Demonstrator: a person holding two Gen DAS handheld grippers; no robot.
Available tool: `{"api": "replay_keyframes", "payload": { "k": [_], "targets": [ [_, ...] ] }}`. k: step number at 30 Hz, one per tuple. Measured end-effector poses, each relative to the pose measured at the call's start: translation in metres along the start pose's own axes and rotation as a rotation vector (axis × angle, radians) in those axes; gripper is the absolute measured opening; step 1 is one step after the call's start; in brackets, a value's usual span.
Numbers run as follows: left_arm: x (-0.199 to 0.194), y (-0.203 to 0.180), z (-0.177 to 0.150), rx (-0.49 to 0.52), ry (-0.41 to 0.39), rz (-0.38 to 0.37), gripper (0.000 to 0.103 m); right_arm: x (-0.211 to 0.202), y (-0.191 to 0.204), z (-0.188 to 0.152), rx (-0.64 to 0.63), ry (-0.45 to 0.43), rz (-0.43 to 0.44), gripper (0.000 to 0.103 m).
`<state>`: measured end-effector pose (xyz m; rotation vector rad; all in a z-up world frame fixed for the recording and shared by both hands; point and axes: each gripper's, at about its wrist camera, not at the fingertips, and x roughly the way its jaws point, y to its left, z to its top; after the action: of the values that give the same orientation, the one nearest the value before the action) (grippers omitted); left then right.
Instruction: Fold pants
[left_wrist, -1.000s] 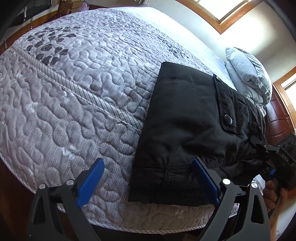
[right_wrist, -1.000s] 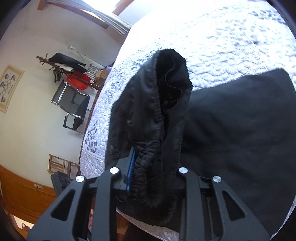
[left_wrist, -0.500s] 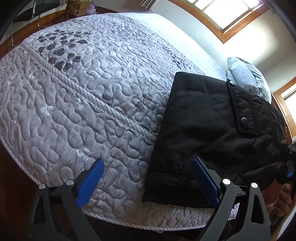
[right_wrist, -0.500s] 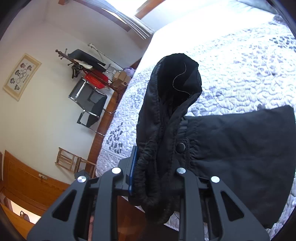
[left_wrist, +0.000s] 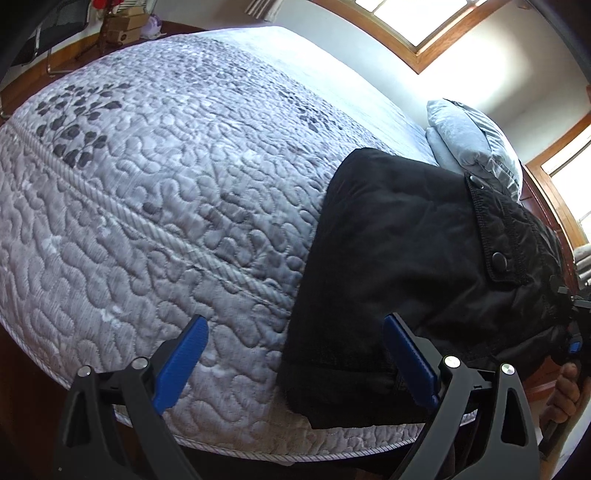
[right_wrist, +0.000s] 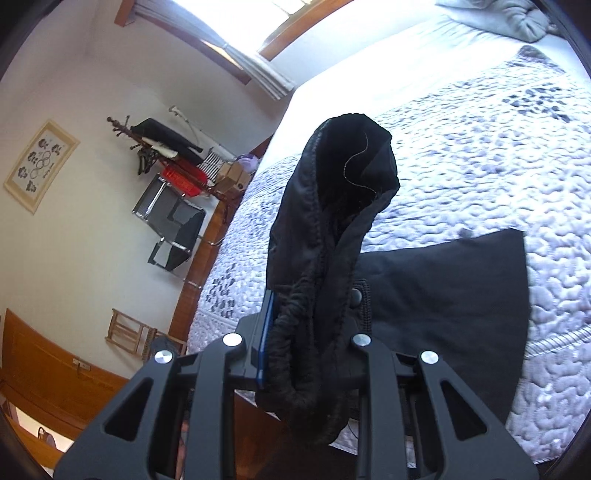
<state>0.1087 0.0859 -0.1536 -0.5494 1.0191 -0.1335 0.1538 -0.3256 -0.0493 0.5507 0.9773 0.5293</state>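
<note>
Your black pants (left_wrist: 399, 258) lie folded at the near right corner of the quilted bed (left_wrist: 155, 206), their lower hem close to the mattress edge. To their left the quilt runs bare and wide; a grey pillow (left_wrist: 469, 136) sits beyond them by the far edge.

Your left gripper (left_wrist: 295, 354) has its blue fingers (left_wrist: 181, 358) spread wide with nothing between them, one over bare quilt, the other over the pants' near edge; whether that one touches cloth is unclear.

Your right gripper (right_wrist: 306, 332) is clamped on the bunched waistband, which stands up in a hood-like fold and hides its right finger.

From the left wrist camera that gripper is only a dark scrap at the right rim, with part of your hand (left_wrist: 563, 391) cut off below it. Only the right view shows the chair (right_wrist: 170, 229) and the coat rack (right_wrist: 155, 147) against the wall past the bed.
</note>
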Motion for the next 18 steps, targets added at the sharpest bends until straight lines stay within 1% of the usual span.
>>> {"api": "replay_keyframes", "payload": {
  "k": [5,10,18],
  "targets": [
    [0.005,-0.024,0.004,0.059,0.004,-0.008,0.096,-0.006,-0.024,-0.006,0.035,0.001,-0.044,0.022],
    [0.010,-0.039,0.004,0.105,0.016,-0.012,0.096,-0.007,-0.060,-0.015,0.118,-0.001,-0.065,0.022],
    [0.016,-0.050,0.001,0.134,0.039,-0.002,0.096,0.016,-0.114,-0.037,0.229,0.039,-0.095,0.023]
  ]
}}
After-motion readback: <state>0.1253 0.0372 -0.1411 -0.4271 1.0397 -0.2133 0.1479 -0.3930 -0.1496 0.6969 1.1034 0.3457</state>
